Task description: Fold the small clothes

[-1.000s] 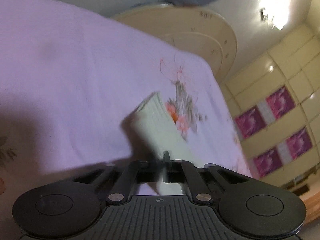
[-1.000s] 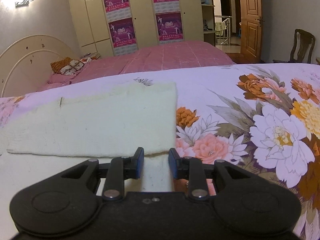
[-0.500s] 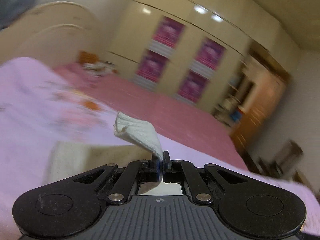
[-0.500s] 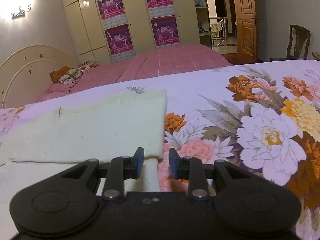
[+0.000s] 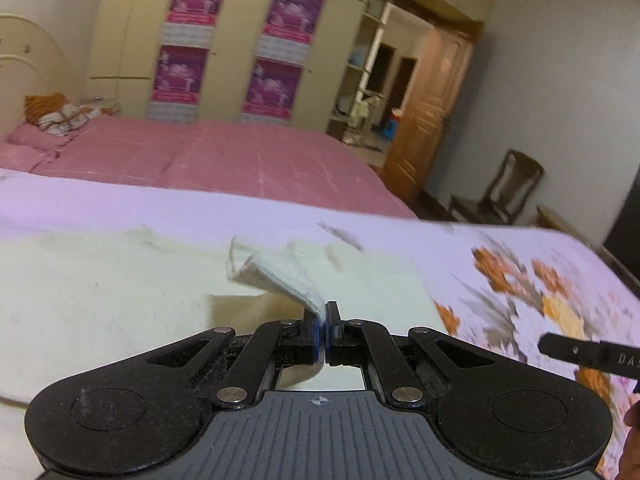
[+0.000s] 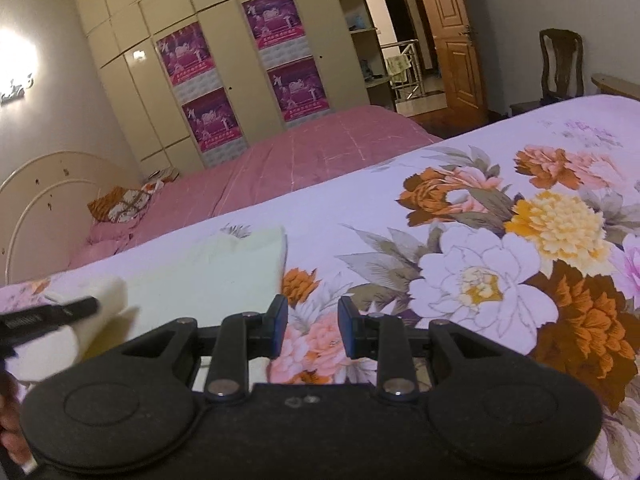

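Through my left wrist camera, my left gripper (image 5: 322, 322) was clamped on a corner of the pale cream cloth (image 5: 120, 292), lifting that corner above the rest, which lay flat on the floral bedsheet (image 5: 540, 280).

Through my right wrist camera, my right gripper (image 6: 313, 326) stood open and empty over the sheet's flowers, just beside the cloth's right edge.

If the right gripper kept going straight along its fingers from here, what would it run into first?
Probably the floral bedsheet: the open right gripper points low over it, with nothing between its fingers. The cream cloth lies off to its left, likely missed. Depth is hard to judge.
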Tool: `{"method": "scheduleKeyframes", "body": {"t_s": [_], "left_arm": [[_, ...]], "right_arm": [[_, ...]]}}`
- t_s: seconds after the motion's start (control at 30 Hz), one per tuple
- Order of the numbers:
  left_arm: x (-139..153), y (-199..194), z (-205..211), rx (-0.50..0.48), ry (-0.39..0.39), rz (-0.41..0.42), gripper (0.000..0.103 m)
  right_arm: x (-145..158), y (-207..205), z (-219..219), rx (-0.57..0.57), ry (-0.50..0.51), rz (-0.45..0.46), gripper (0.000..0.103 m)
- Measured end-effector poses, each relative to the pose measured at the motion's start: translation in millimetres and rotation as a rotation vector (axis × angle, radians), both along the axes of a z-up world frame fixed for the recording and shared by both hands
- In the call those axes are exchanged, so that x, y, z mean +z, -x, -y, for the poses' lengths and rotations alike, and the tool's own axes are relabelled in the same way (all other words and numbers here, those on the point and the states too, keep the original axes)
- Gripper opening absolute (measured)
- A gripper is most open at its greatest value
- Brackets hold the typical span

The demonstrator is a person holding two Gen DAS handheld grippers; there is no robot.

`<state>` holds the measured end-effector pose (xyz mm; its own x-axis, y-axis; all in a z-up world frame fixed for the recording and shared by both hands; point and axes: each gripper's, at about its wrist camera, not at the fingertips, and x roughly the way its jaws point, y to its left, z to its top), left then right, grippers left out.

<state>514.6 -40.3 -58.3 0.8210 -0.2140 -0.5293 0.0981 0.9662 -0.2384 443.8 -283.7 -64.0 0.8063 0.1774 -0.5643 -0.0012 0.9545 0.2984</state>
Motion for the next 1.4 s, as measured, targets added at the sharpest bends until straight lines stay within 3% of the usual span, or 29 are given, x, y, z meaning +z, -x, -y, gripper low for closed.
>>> {"method": "scheduleKeyframes", "body": {"t_s": [0.2,0.4,0.43,0.5,0.53,0.6,0.77,0.9,1.0,1.2,1.4], "left_arm": [[-7.1,4.3,14.7,-0.037,-0.035,-0.027,0.002],[-30.1,-22.1,26.0,-0.126,-0.053,-0.068,0.003],[-33.5,-24.8,27.1,-0.149,-0.047,-0.083,0.005],[-33.4,-20.4,22.8,-0.17,-0.013,-0.068,0.03],[-28.4,-11.0,13.3,-0.164,0.018,-0.047,0.031],[-20.6,7.2,-10.6,-0.115,0.026,-0.024,0.031],[-11.9,71.8,-109.0,0.146,-0.042,0.008,0.031],[-16.4,110.8,-174.2,0.313,-0.108,-0.03,0.031],[-20.2,119.6,-195.0,0.354,-0.135,-0.048,0.031],[-25.6,117.5,-213.7,0.387,-0.122,-0.055,0.031],[-39.5,93.4,-198.2,0.373,-0.142,-0.084,0.031]], "right_arm": [[-10.3,0.3,2.9,0.008,-0.014,-0.023,0.028],[-14.3,0.0,-1.6,0.024,-0.039,-0.042,0.029],[-13.9,-0.5,-3.2,0.028,-0.042,-0.042,0.029],[-12.3,-2.0,-8.2,0.044,-0.047,-0.041,0.03],[-11.2,-3.2,-10.5,0.053,-0.049,-0.04,0.031],[-9.5,-7.2,-16.9,0.078,-0.063,-0.036,0.033],[-16.4,-25.0,-41.0,0.162,-0.115,-0.062,0.035],[-31.5,-40.2,-66.6,0.214,-0.126,-0.126,0.035],[-38.2,-44.8,-81.5,0.191,-0.069,-0.159,0.035],[-34.6,-30.6,-67.8,0.13,-0.101,-0.108,0.039],[-39.6,-35.4,-81.9,0.2,-0.106,-0.122,0.042]]}}
